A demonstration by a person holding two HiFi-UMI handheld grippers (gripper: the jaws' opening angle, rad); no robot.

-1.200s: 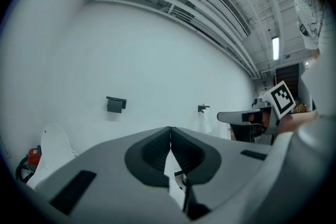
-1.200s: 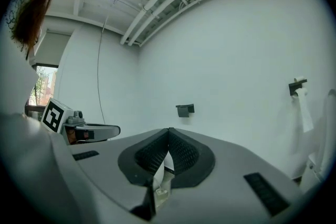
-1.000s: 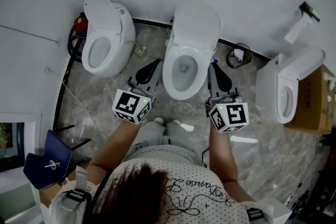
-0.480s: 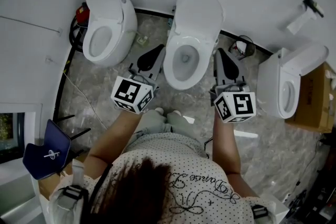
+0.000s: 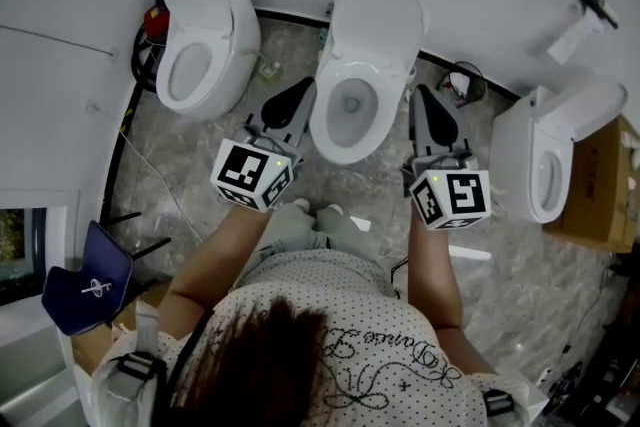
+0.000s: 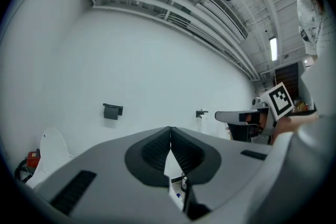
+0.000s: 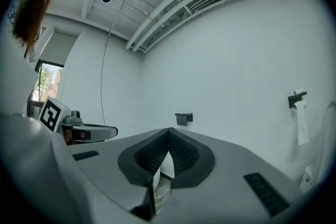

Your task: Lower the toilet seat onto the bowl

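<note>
Approach stage, seemingly: left gripper (image 5: 304, 89) and right gripper (image 5: 421, 92), jaws closed empty, are held flanking the bowl (image 5: 348, 107); the raised toilet seat (image 5: 377, 23) must be reached.

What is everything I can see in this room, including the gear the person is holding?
Toilets: three, white, in a row by the wall; left, middle, right.
Cardboard box: one, brown, far right beside the right toilet.
Toilet roll: one, white, on a black wall holder, upper right.
Small bin: one, dark, between the middle and right toilets.
Red object: one, behind the left toilet, too small to name.
Folded chair: one, blue, lower left.
Floor: grey marble.
Person: one, dotted white top, standing before the middle toilet.
Grippers: two, grey, black jaws shut and empty; left gripper and right gripper flank the middle toilet.
</note>
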